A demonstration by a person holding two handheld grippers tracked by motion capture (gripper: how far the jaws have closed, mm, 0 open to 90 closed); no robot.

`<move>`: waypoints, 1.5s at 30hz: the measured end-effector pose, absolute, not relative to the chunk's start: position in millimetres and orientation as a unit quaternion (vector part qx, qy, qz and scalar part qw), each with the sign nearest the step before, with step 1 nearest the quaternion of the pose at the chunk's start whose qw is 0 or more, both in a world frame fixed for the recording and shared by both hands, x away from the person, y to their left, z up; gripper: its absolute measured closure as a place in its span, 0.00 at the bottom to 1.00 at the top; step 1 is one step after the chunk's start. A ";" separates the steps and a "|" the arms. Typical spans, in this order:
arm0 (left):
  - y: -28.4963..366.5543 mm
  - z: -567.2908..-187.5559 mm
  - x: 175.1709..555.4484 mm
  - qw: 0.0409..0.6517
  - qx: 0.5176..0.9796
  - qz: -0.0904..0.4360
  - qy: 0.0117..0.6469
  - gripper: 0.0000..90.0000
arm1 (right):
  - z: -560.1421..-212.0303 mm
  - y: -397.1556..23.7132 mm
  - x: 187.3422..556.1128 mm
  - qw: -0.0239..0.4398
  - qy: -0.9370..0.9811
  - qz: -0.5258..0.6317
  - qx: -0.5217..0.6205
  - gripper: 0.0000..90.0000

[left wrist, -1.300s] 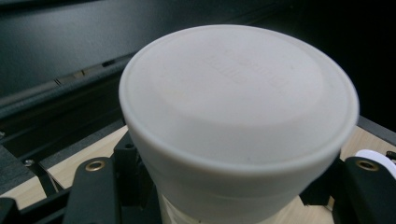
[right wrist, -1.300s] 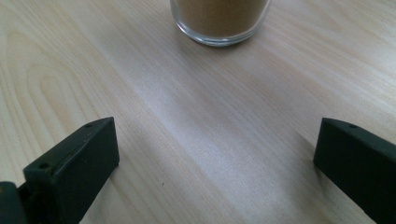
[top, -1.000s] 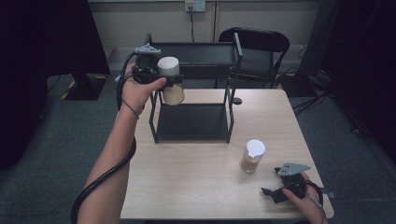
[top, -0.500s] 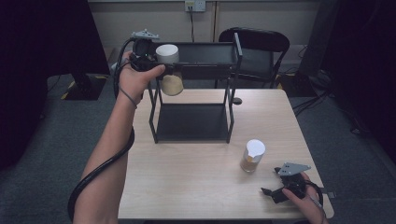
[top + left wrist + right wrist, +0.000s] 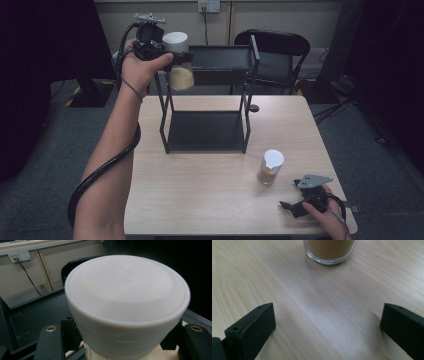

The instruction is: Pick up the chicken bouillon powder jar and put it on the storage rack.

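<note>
A glass jar [image 5: 181, 77] of beige powder with a white lid [image 5: 127, 290] hangs in the air at the left front corner of a black two-tier rack [image 5: 247, 100], level with its top shelf [image 5: 220, 56]. My left gripper [image 5: 171, 54] is shut on this jar just under the lid, its jaws on either side. A second white-lidded jar [image 5: 270, 167] stands on the table to the right of the rack. My right gripper [image 5: 292, 206] rests near the table's front right corner, open, its jaws pointing at that jar's base [image 5: 329, 250] a short way off.
The light wooden table [image 5: 210, 200] carries the rack at its far middle. A black chair [image 5: 272, 50] stands behind the table. The left gripper's cable [image 5: 100, 175] trails down along the forearm. A wall socket [image 5: 209, 6] is on the back wall.
My left hand has lifted the jar upward, from below the rack's top shelf to level with it. The right gripper and the second jar have stayed put.
</note>
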State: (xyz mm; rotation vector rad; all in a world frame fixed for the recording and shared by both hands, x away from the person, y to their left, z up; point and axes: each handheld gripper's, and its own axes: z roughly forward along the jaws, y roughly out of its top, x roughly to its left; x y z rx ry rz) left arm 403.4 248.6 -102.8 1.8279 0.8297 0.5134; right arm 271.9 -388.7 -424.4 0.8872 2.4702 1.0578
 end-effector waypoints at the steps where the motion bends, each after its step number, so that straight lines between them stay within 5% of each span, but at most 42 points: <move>1: 248.5 -100.3 403.5 0.509 0.760 0.215 0.343 0.39 | -424.4 -388.7 271.9 0.155 0.862 0.369 0.310 0.00; 45: 214.8 -73.2 471.7 0.484 0.751 0.248 0.375 0.39 | -424.3 -388.7 272.0 0.155 0.862 0.369 0.310 0.00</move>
